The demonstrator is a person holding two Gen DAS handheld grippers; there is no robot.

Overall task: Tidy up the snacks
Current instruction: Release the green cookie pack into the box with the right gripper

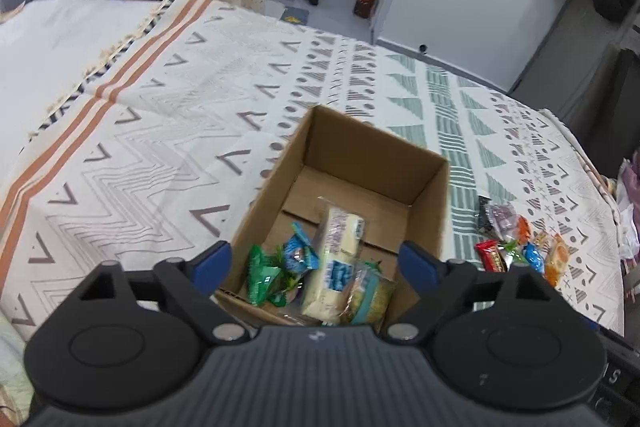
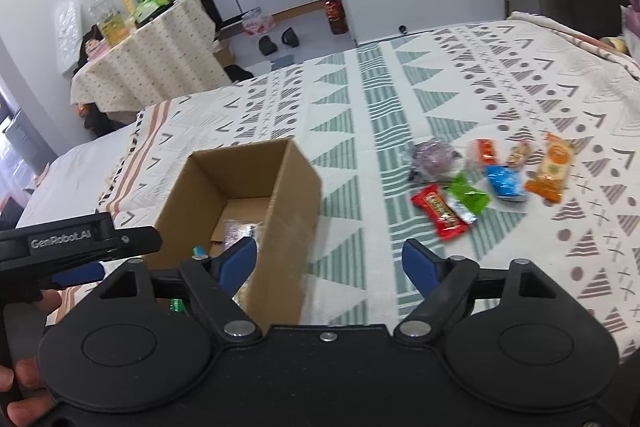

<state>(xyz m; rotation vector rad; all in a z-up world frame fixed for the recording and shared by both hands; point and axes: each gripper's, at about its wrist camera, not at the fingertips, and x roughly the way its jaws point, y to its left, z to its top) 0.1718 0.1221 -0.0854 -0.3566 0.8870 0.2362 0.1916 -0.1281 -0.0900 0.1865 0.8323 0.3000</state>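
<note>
Left wrist view: left gripper [image 1: 316, 261] hung over the cardboard box [image 1: 430, 187], jaws spread wide, nothing btwn the blue pads. Box sat open on the patterned bedspread [image 1: 160, 115]. Inside, at the near end: a long white-wrapped snack [image 1: 334, 267], a blue candy [image 1: 298, 253], a green wrapper [image 1: 260, 277] & a teal-striped pack [image 1: 370, 293]. Rest of the loose snacks [image 1: 516, 247] lay in a bunch on the spread, just right of the box.

Right wrist view: right gripper [image 2: 330, 265] also wide apart, empty, over the box's [image 2: 288, 215] right wall. Loose pile well to the right: red bar [image 2: 438, 213], green pack [image 2: 470, 195], blue pack [image 2: 504, 181], orange pack [image 2: 554, 167], purple-ish bag [image 2: 434, 155]. Left gripper's body [image 2: 80, 247] poked in at the left edge, w/ a hand [image 2: 24, 355] on its grip.
</note>
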